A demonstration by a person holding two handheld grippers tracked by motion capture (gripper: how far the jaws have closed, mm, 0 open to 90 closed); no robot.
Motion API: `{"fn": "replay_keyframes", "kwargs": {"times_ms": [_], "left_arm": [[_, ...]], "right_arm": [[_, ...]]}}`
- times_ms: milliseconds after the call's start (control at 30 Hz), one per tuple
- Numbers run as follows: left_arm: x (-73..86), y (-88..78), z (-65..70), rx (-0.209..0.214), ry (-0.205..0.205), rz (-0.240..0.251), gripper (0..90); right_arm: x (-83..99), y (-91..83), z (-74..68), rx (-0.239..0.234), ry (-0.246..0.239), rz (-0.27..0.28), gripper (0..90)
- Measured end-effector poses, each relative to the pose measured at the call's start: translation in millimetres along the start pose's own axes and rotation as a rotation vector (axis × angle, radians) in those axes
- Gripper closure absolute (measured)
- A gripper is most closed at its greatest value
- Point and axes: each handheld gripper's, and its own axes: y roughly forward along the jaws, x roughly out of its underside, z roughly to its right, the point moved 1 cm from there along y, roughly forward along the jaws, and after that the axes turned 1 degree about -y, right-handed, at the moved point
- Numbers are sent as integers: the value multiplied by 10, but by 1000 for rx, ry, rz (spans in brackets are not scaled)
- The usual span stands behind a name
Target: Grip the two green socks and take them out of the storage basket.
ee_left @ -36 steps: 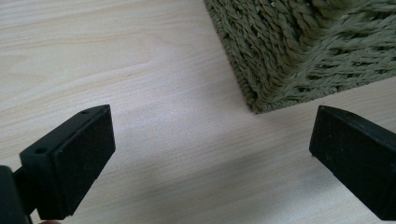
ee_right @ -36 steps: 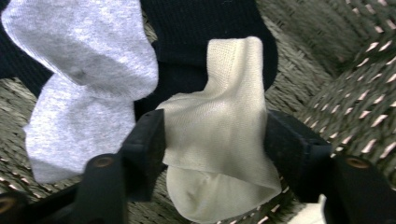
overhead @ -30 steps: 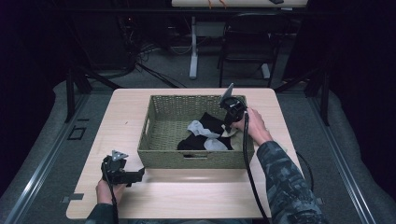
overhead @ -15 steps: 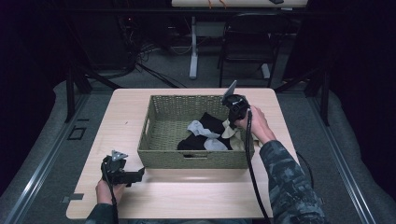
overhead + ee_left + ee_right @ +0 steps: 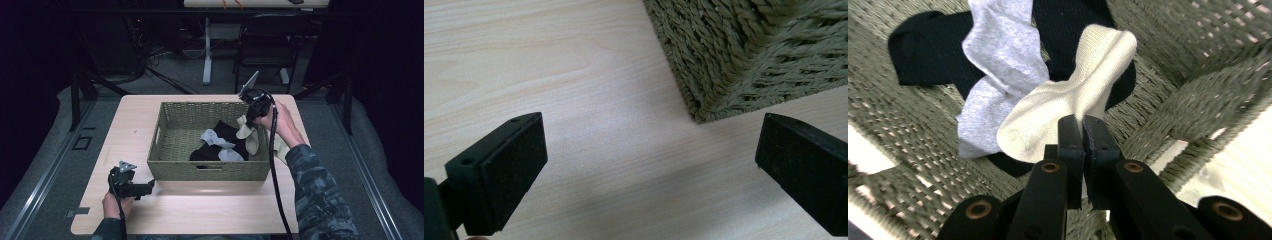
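Now the right gripper sits higher over the basket than a second ago, and the cream sock has come up with it; earlier that sock lay low among the others. Jaws have just been closing and are clamped on the sock's edge, as the right gripper view shows, cloth pinched between the pads. Left gripper unchanged: same spot on the table by the basket's near-left corner, jaws spread wide, nothing between them.

Around: a grey sock and a black sock lie on the basket floor, grey draped over black. In the right gripper view the cream sock hangs over both. Basket's right wall is just beside the hanging sock; another pale piece of cloth lies outside that wall under the person's right forearm.

Cream sock dangles straight below the right jaws, toe end down inside the basket, near the right wall.
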Motion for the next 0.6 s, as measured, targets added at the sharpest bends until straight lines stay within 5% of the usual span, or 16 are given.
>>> {"fn": "replay_keyframes", "kwargs": {"times_ms": [600], "left_arm": [[16, -4, -7, -1, -6, 2, 2]], "right_arm": [[-71, -415, -101, -11, -27, 55, 877]]}}
